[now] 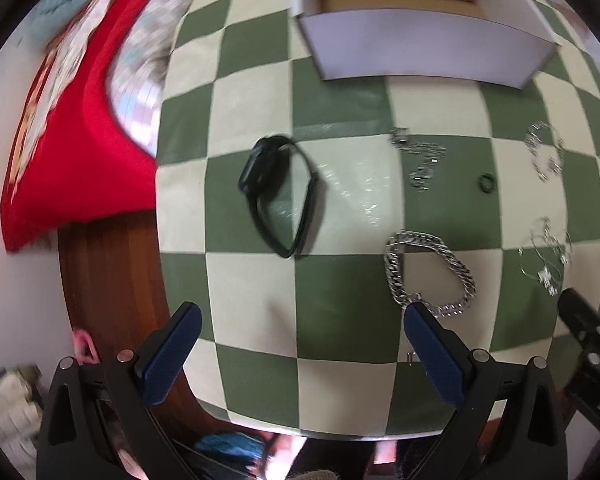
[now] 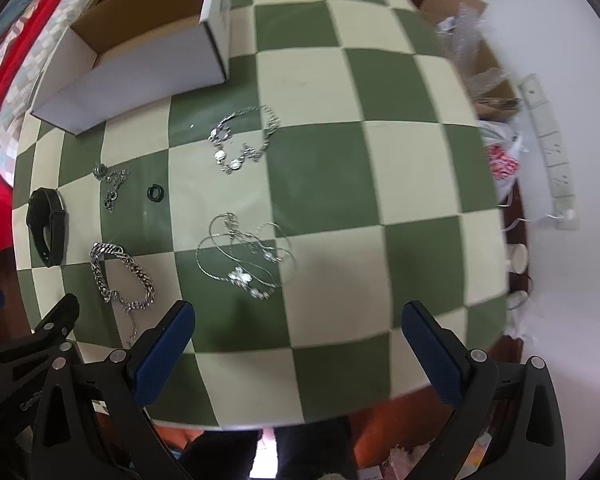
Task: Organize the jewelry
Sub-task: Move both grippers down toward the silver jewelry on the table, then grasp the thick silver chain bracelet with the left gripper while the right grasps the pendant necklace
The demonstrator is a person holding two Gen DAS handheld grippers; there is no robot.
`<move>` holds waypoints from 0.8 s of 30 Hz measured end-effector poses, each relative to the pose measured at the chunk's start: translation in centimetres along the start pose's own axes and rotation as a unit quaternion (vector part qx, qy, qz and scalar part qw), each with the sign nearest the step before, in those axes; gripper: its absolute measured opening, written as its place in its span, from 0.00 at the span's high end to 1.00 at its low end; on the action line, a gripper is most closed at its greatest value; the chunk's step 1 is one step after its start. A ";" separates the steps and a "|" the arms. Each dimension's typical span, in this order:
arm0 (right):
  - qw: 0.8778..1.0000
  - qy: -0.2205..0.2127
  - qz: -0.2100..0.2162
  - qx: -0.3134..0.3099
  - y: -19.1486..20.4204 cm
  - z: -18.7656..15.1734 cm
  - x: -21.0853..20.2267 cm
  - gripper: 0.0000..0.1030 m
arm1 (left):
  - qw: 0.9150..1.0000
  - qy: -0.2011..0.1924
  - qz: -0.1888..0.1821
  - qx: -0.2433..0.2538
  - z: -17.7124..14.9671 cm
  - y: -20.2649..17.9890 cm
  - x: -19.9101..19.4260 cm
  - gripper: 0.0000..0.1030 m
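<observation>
Jewelry lies on a green-and-cream checkered table [image 1: 340, 340]. A black watch [image 1: 278, 196] [image 2: 46, 224] lies left. A thick silver chain bracelet [image 1: 428, 272] [image 2: 120, 276], a small dark chain [image 1: 420, 160] [image 2: 112, 186], a black ring [image 1: 487, 181] [image 2: 155, 193], a charm bracelet [image 1: 546, 152] [image 2: 242, 140] and thin bangles with charms [image 1: 546, 256] [image 2: 246, 256] lie right of it. A white open box [image 1: 424, 44] [image 2: 140, 52] stands at the back. My left gripper [image 1: 302, 320] is open and empty above the table's near edge. My right gripper [image 2: 298, 320] is open and empty.
A red cushion [image 1: 84, 132] and patterned fabric lie left of the table. A cardboard box with plastic wrap [image 2: 472, 44], a white power strip [image 2: 548, 144] and small cups [image 2: 518, 258] sit off the table's right side. The right gripper's body shows in the left wrist view [image 1: 592, 344].
</observation>
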State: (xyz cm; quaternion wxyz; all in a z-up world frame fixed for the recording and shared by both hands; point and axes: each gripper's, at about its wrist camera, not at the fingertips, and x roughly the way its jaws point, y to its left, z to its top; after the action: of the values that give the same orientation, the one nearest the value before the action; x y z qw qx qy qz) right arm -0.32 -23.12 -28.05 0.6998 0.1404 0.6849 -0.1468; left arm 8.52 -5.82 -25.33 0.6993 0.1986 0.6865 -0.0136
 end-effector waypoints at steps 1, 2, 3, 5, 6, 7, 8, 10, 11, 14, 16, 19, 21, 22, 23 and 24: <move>1.000 0.004 0.003 -0.006 0.2 0.2 0.5 0.00 | 1.000 0.006 0.000 -0.011 0.0 0.1 0.3 0.00; 1.000 0.008 0.008 -0.010 0.3 0.4 0.9 0.00 | 1.000 0.012 0.000 -0.021 0.0 0.2 0.5 0.00; 1.000 0.013 0.017 -0.016 0.5 0.6 1.4 0.02 | 0.999 0.016 0.003 -0.029 0.0 0.2 0.8 0.00; 0.999 0.020 0.021 -0.029 0.8 0.8 2.0 0.06 | 0.999 0.022 0.008 -0.039 0.0 0.2 1.1 0.00; 0.999 0.024 0.022 -0.037 1.1 0.9 2.4 0.08 | 0.999 0.027 0.009 -0.045 -0.1 0.3 1.3 0.00; 0.998 0.026 0.022 -0.043 1.1 0.9 2.7 0.09 | 0.998 0.029 0.010 -0.050 -0.2 0.4 1.4 0.00; 0.998 0.027 0.025 -0.048 1.3 0.9 2.9 0.15 | 0.998 0.032 0.012 -0.054 -0.2 0.6 1.6 0.00; 0.997 0.031 0.020 -0.061 1.7 0.9 3.5 0.22 | 0.998 0.034 0.022 -0.056 -0.4 0.8 1.7 0.00; 0.997 0.031 0.016 -0.065 1.8 0.9 3.7 0.25 | 0.998 0.034 0.026 -0.056 -0.4 1.0 1.8 0.00; 0.997 0.015 0.004 -0.080 2.2 0.7 3.5 0.29 | 0.997 0.037 0.038 -0.052 -0.4 1.6 2.1 0.00; 0.996 0.003 0.004 -0.086 2.7 0.4 3.1 0.34 | 0.997 0.037 0.043 -0.051 -0.4 1.9 2.2 0.00; 0.995 -0.011 0.004 -0.096 3.6 -0.1 2.5 0.66 | 0.997 0.033 0.050 -0.046 -0.4 2.1 2.1 0.00; 0.995 -0.012 0.002 -0.094 3.5 0.0 2.4 0.98 | 0.997 0.033 0.050 -0.045 -0.3 1.9 2.0 0.00; 0.996 -0.012 0.008 -0.088 3.2 0.0 2.4 0.99 | 0.997 0.033 0.048 -0.045 -0.5 1.8 1.9 0.00; 0.997 -0.010 0.013 -0.081 2.8 0.0 2.4 1.00 | 0.998 0.033 0.042 -0.044 -0.7 1.4 1.7 0.00; 0.997 -0.009 0.014 -0.070 2.0 0.0 2.3 1.00 | 0.998 0.031 0.036 -0.044 -0.6 1.2 1.5 0.00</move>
State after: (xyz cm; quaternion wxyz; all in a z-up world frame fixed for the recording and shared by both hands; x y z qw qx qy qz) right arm 0.53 -21.31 -30.35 0.7163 0.0994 0.6848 -0.0899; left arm 8.36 -4.14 -26.46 0.6860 0.1927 0.7000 0.0481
